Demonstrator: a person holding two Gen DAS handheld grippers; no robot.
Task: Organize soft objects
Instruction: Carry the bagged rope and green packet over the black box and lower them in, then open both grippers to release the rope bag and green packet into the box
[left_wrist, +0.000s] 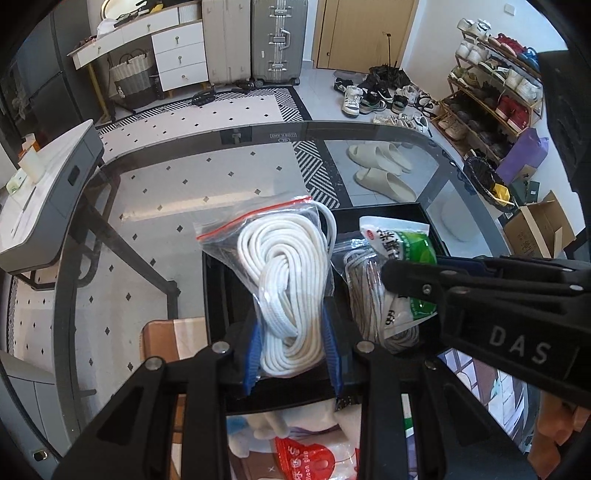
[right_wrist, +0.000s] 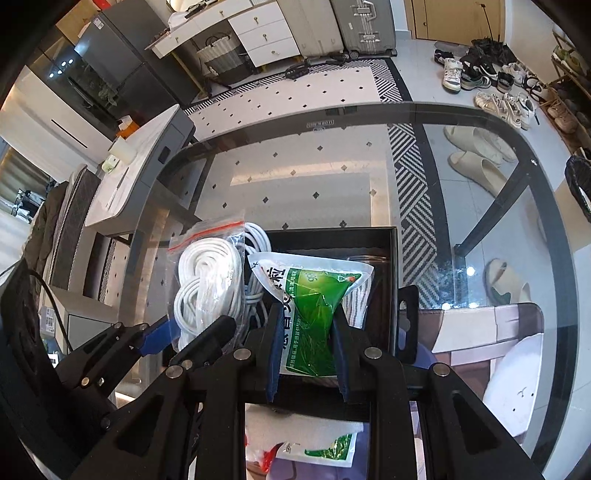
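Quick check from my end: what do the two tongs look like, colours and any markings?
Both are matte black linkage frames with silver rivets and blue ribbed pads. The left tongs and right tongs match; the right one's body reads "DAS" in grey letters. No cables or sleeves show.

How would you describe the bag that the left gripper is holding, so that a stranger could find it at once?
Look at the glass table and find the black box on it. Over the box's left side, the left gripper pinches a clear bag with a red zip strip. Only this bag holds a thick coil of plain white rope; the green and white packet beside it is printed and held by the right gripper.
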